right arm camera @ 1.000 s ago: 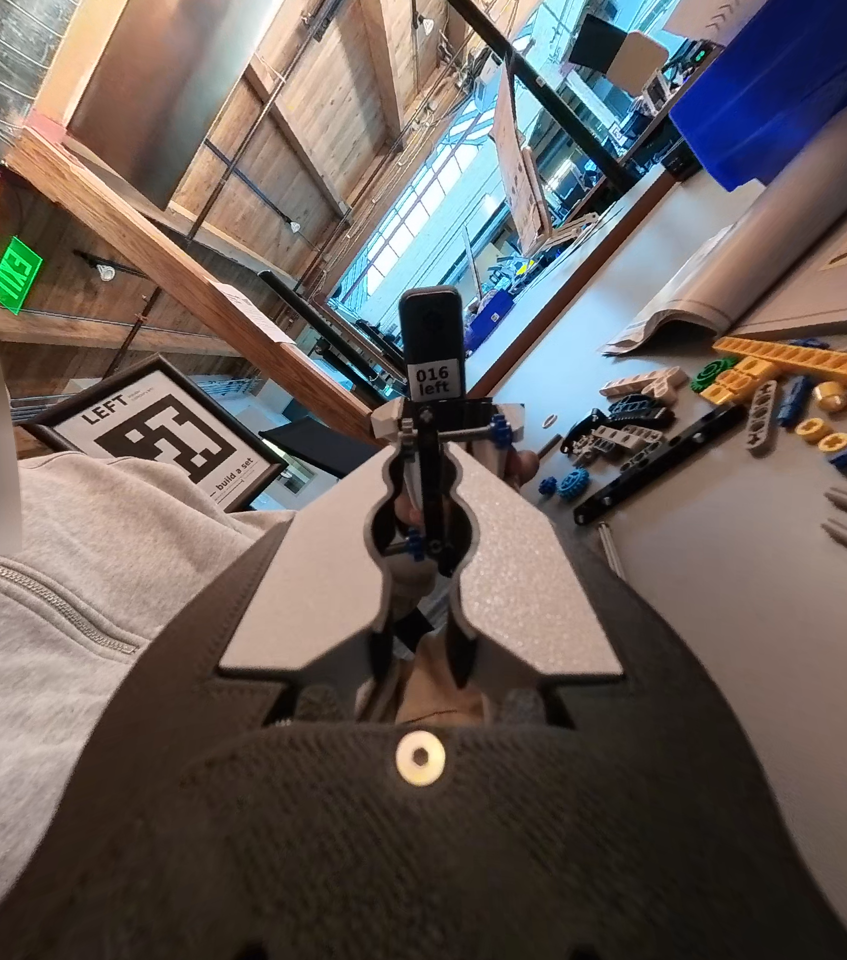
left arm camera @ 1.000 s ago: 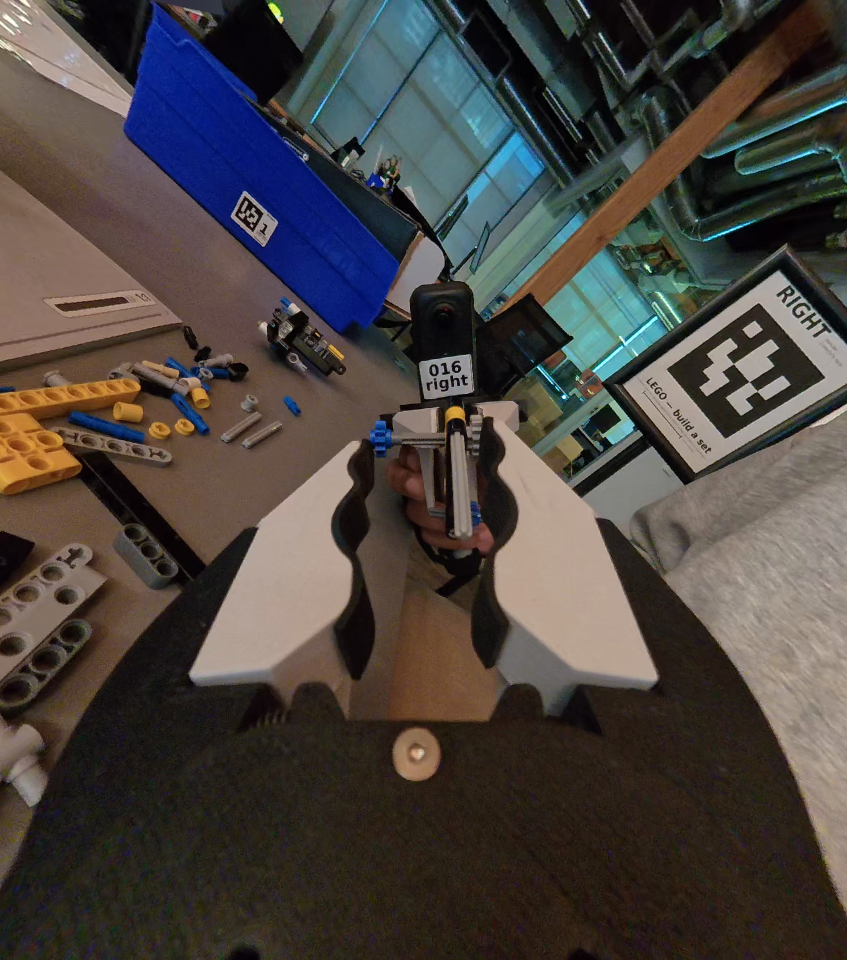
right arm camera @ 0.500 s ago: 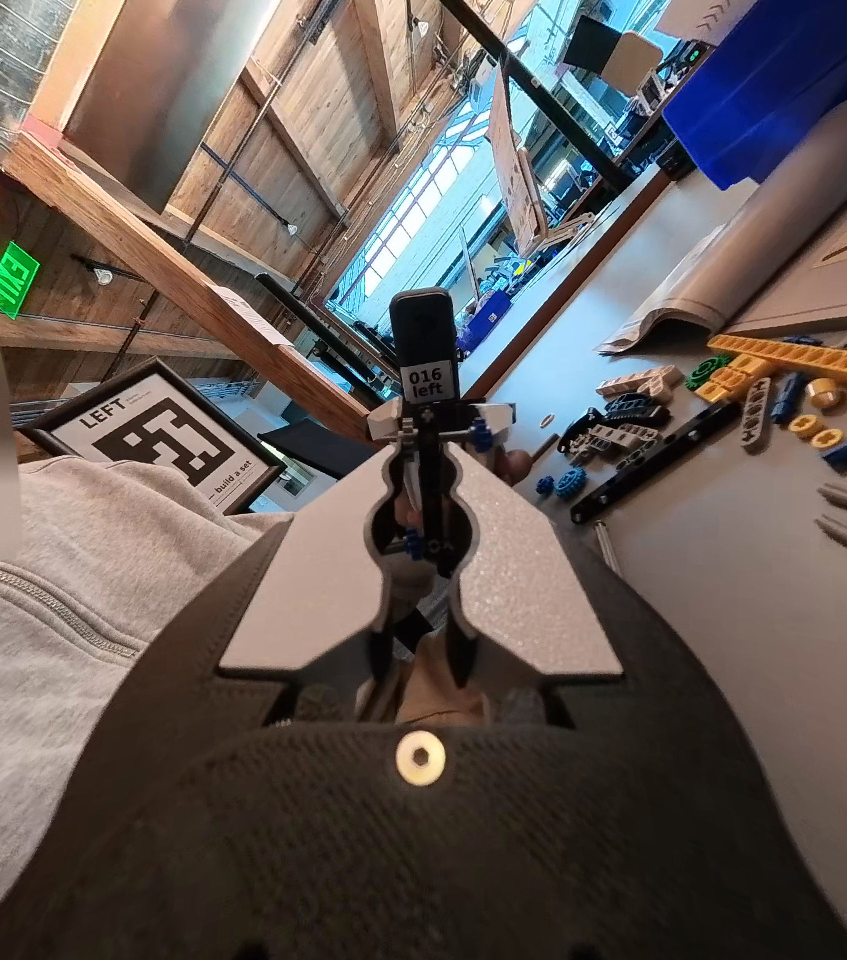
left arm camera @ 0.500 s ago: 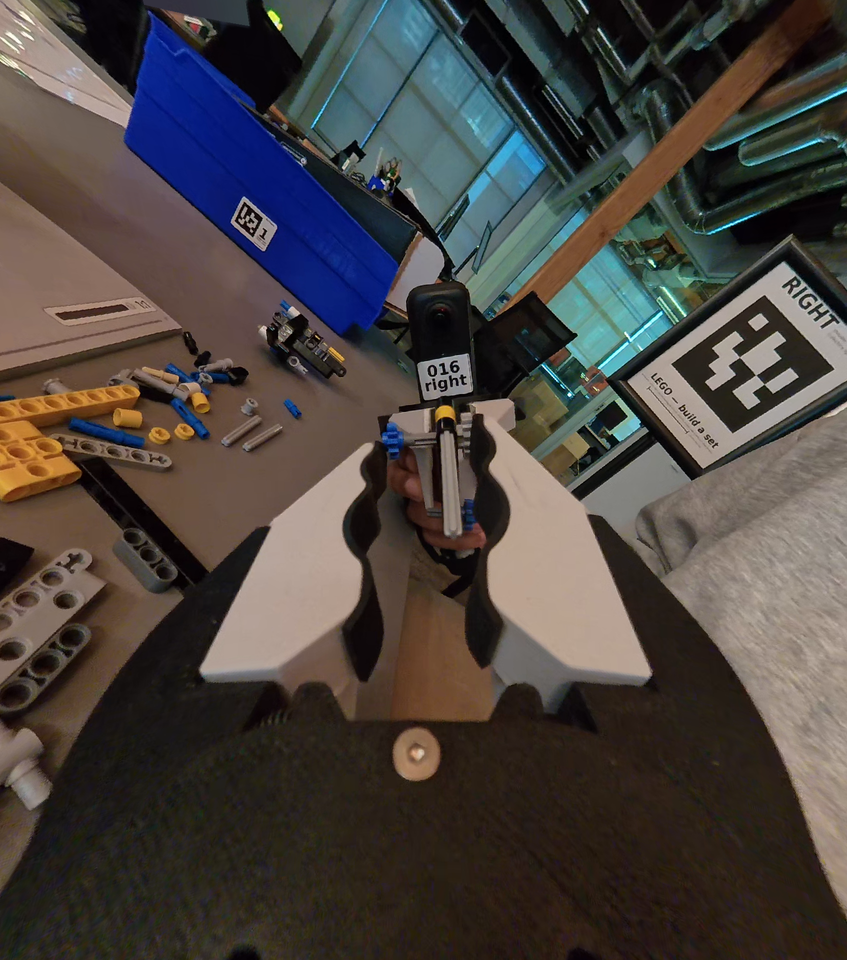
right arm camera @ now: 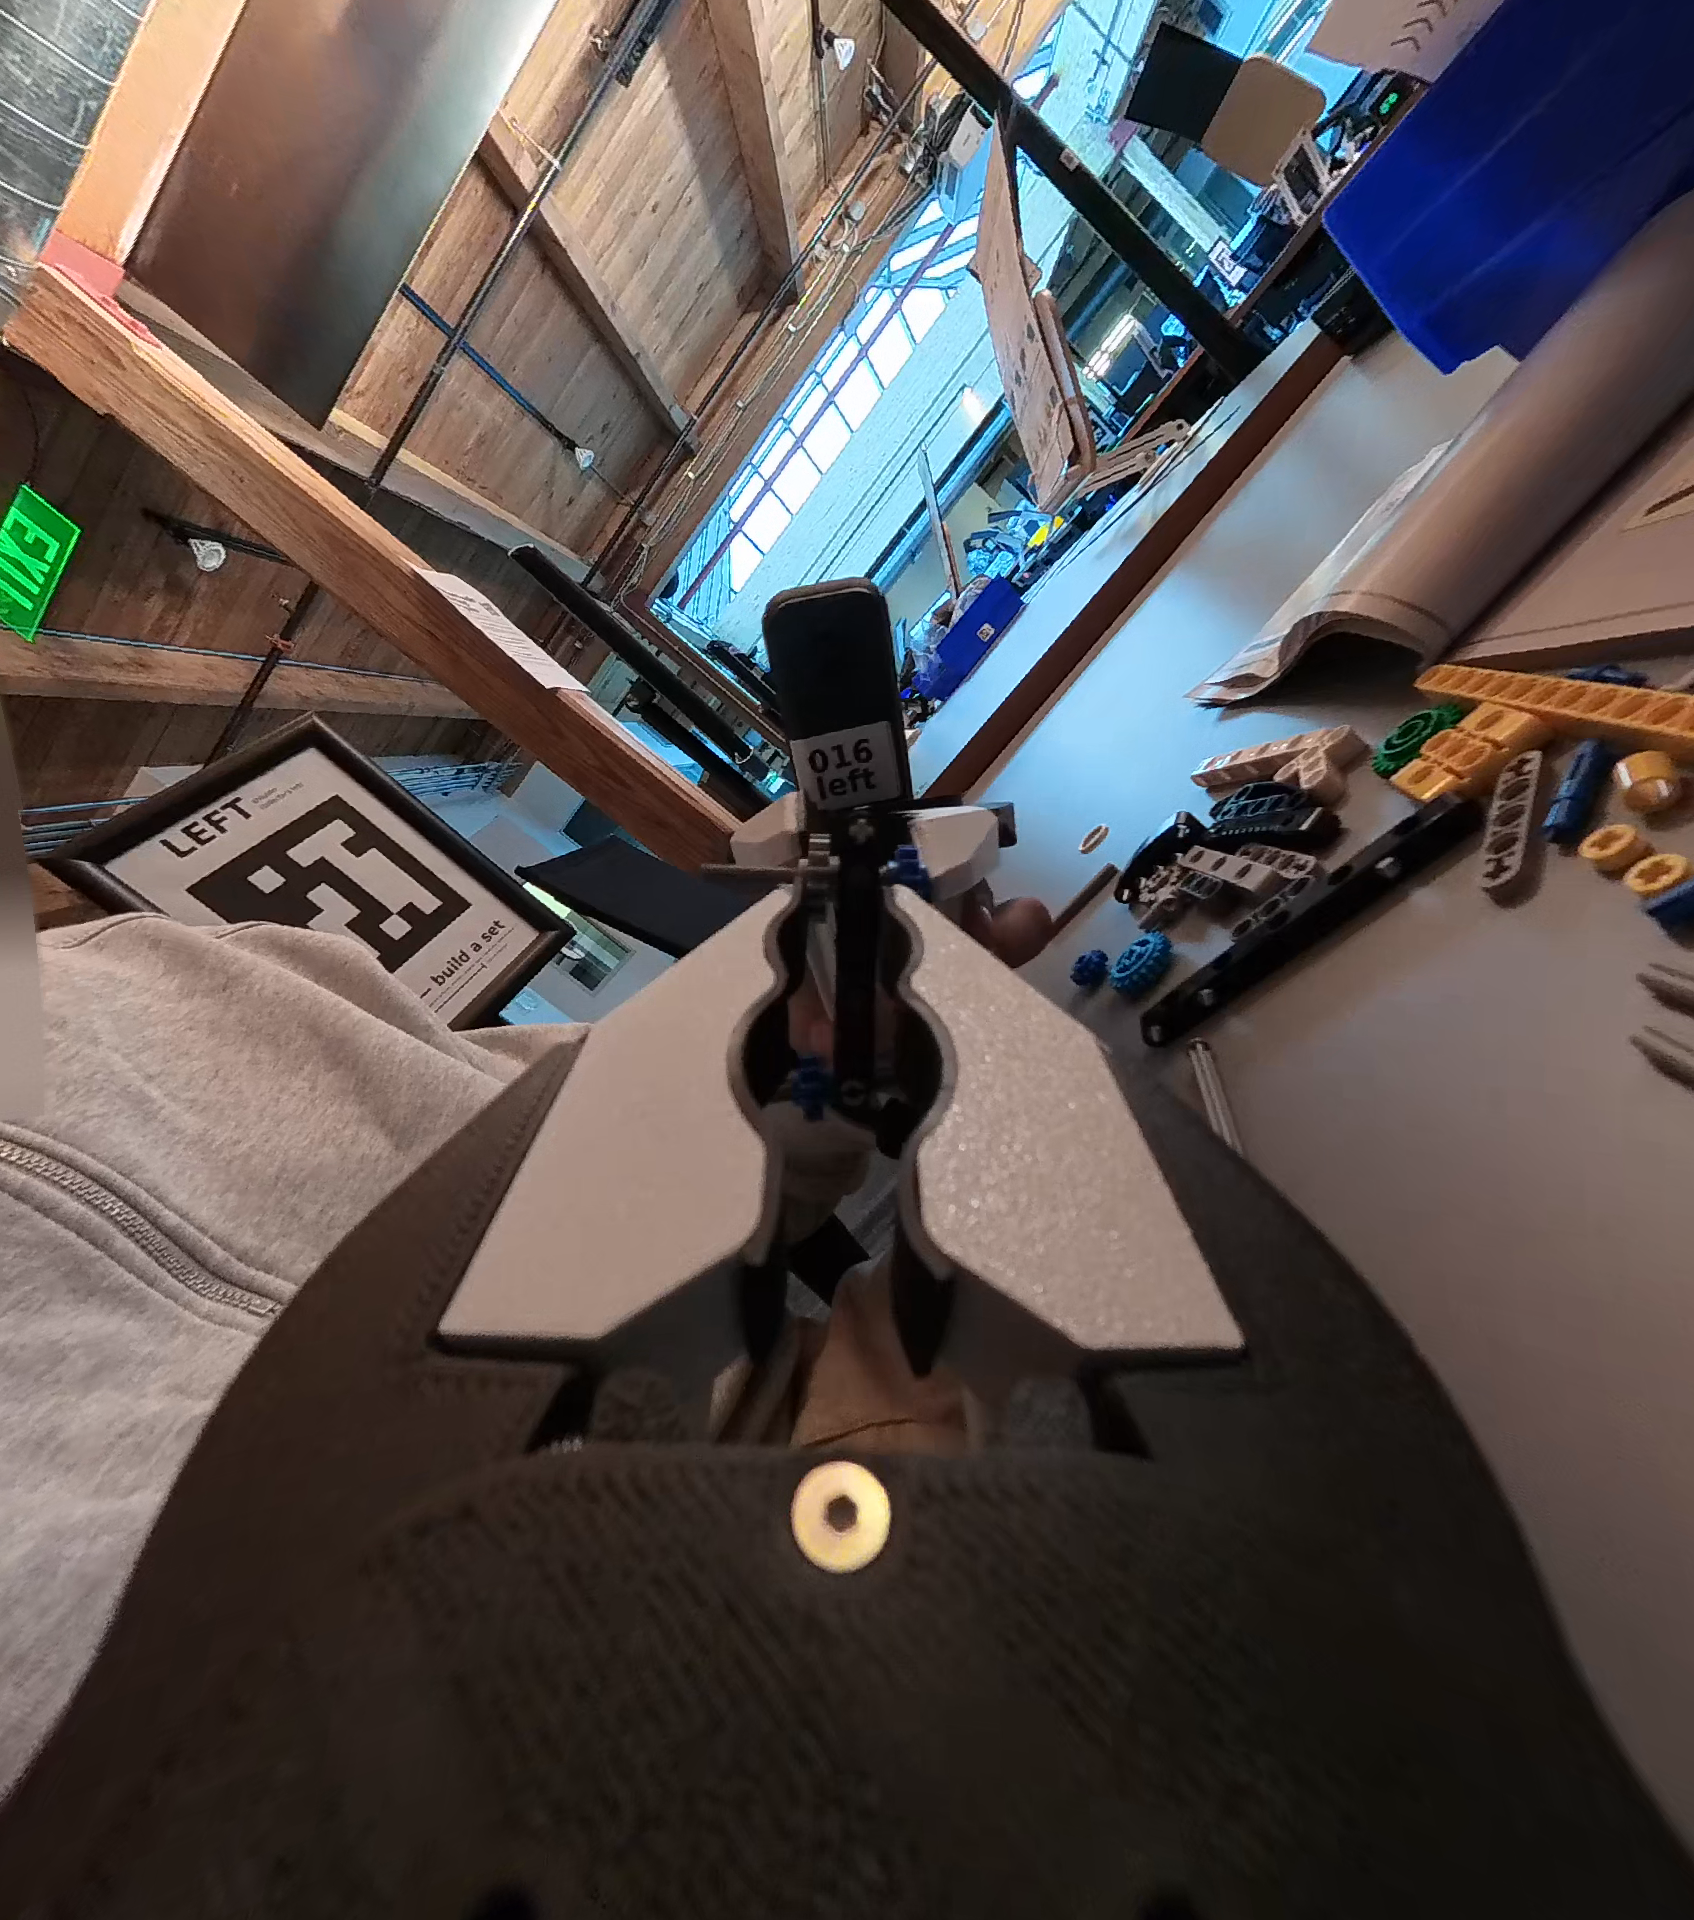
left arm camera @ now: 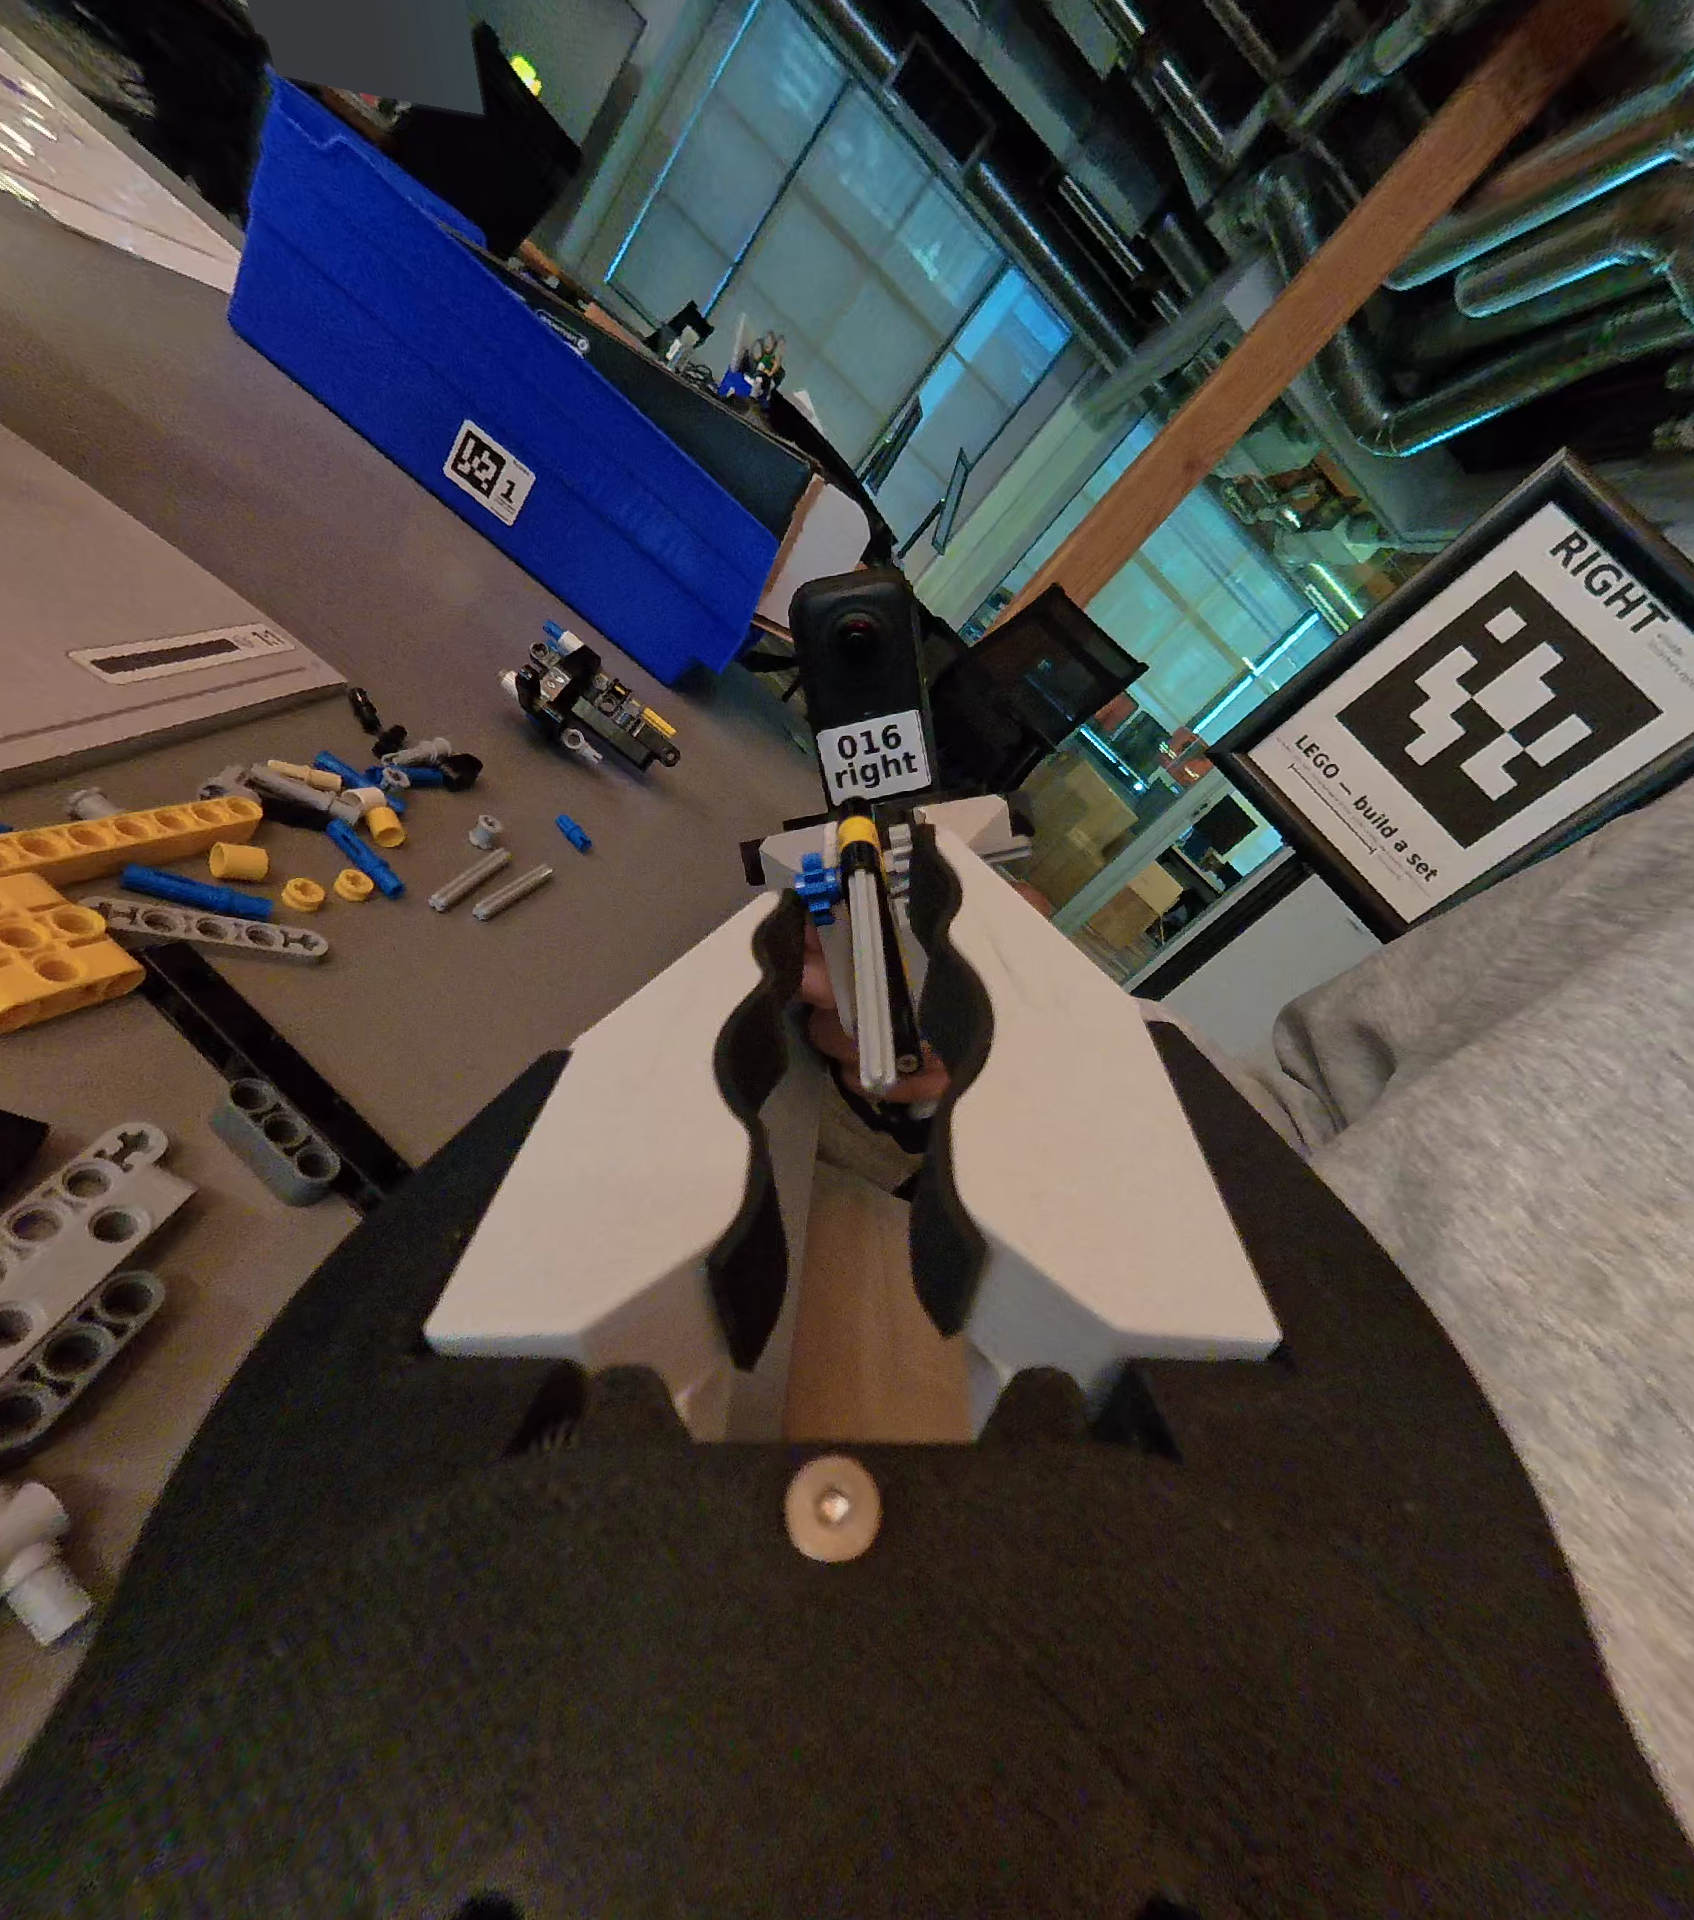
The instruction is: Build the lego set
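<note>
A small lego assembly (left arm camera: 869, 956) of grey and black beams, with a yellow bush at its top and a small blue gear on a cross axle, hangs in the air above the table (left arm camera: 469, 1018). My left gripper (left arm camera: 864, 894) is closed around one end. My right gripper (right arm camera: 848, 914) is shut on the black beam at the other end of the assembly (right arm camera: 853, 987). The two grippers face each other tip to tip. The right gripper (left arm camera: 884, 831) shows beyond the assembly in the left wrist view. The left gripper (right arm camera: 864, 836) shows beyond it in the right wrist view.
Loose parts lie on the table: a long yellow beam (left arm camera: 74, 842), blue pins, grey axles (left arm camera: 490, 883), grey beams (left arm camera: 22, 1278) and a small black sub-assembly (left arm camera: 594, 707). A blue bin (left arm camera: 510, 416) and an open booklet (left arm camera: 43, 623) stand farther back. A grey sleeve (left arm camera: 1549, 1299) and a framed marker sign (left arm camera: 1497, 717) are close by.
My left gripper's fingers have closed in around the assembly. The right gripper has kept its hold, and both have stayed almost in place.
</note>
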`<state>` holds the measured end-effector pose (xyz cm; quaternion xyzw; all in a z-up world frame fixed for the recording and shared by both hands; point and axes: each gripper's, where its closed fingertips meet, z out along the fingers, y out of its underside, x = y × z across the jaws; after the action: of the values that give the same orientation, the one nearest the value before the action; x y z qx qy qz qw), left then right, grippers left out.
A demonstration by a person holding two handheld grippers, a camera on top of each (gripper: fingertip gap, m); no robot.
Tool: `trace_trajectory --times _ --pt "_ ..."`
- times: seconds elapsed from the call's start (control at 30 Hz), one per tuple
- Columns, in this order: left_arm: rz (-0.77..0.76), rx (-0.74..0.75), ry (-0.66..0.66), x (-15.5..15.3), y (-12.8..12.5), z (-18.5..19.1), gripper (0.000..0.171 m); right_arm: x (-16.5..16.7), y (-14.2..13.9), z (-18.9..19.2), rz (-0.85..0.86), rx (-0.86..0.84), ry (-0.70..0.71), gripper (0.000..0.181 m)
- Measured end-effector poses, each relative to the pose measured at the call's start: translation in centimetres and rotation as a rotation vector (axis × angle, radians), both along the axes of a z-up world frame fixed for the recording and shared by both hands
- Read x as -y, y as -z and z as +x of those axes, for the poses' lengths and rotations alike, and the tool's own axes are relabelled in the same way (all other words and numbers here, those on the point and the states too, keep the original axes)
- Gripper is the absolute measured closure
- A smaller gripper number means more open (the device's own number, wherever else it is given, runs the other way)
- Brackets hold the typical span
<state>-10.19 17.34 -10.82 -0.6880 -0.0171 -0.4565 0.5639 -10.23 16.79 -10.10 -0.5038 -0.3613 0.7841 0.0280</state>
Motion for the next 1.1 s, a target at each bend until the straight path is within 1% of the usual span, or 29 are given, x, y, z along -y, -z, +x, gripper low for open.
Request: trace_trajectory --times 0.43,0.57,0.63,0.73,0.83,0.9,1.0,1.1 --pt "0.000 0.007 -0.013 -0.1 0.0 -0.1 0.149 -0.1 -0.1 -0.2 -0.011 -0.002 0.003 0.170" --pt "-0.017 0.036 -0.031 -0.4 0.1 -0.4 0.148 -0.2 -0.2 -0.2 0.020 -0.024 0.032 0.160" --pt "-0.021 0.050 -0.048 -0.4 0.1 -0.8 0.148 -0.4 -0.3 -0.4 0.062 -0.027 0.069 0.155" --pt "-0.020 0.111 -0.061 -0.4 -0.2 -1.5 0.147 -1.1 -0.5 -0.2 0.096 -0.047 0.117 0.150" --pt "-0.027 0.170 -0.081 -0.5 -0.4 -2.3 0.147 -2.4 -1.3 0.2 0.166 -0.097 0.223 0.148" --pt "-0.031 0.175 -0.091 -0.5 -0.3 -2.4 0.148 -2.9 -1.6 0.3 0.308 -0.114 0.316 0.147" --pt "-0.035 0.128 -0.127 -0.7 0.0 -2.4 0.148 -2.6 -1.8 0.3 0.653 -0.130 0.450 0.144" --pt "-0.028 0.071 -0.169 -0.8 0.2 -2.5 0.147 -1.4 -1.6 0.2 0.989 -0.129 0.526 0.150"
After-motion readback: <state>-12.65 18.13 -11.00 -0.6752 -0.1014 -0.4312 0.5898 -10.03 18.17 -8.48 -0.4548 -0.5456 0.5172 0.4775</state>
